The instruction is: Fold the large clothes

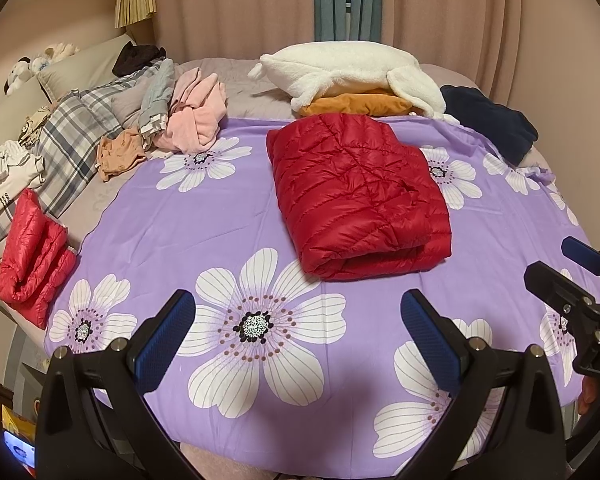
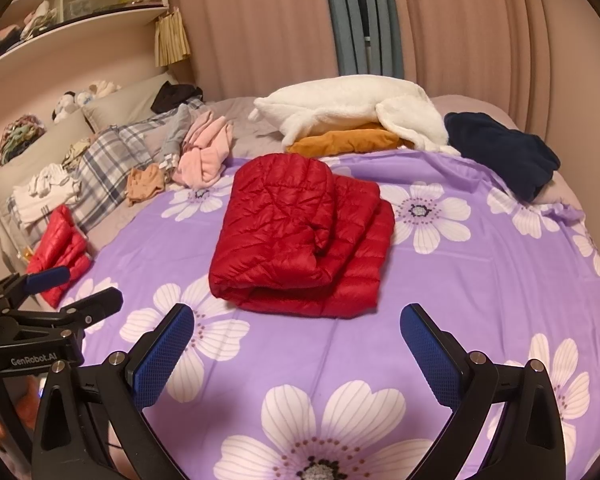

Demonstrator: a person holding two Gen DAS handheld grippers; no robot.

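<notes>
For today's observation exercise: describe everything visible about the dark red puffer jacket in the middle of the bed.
The dark red puffer jacket is shiny, quilted and puffy, probably down-filled. It lies folded into a thick, roughly rectangular bundle, its rounded fold edge facing the cameras, layers stacked slightly askew. It rests flat on the purple floral sheet, touching nothing else; both tongs are open and short of it.

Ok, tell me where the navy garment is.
The navy garment lies at the bed's far right edge in both views, just right of the white fleece and beyond the folded red jacket.

Folded jacket [image 1: 358, 196] on bedspread [image 1: 228, 216], pillows [image 1: 352, 68] behind
</notes>
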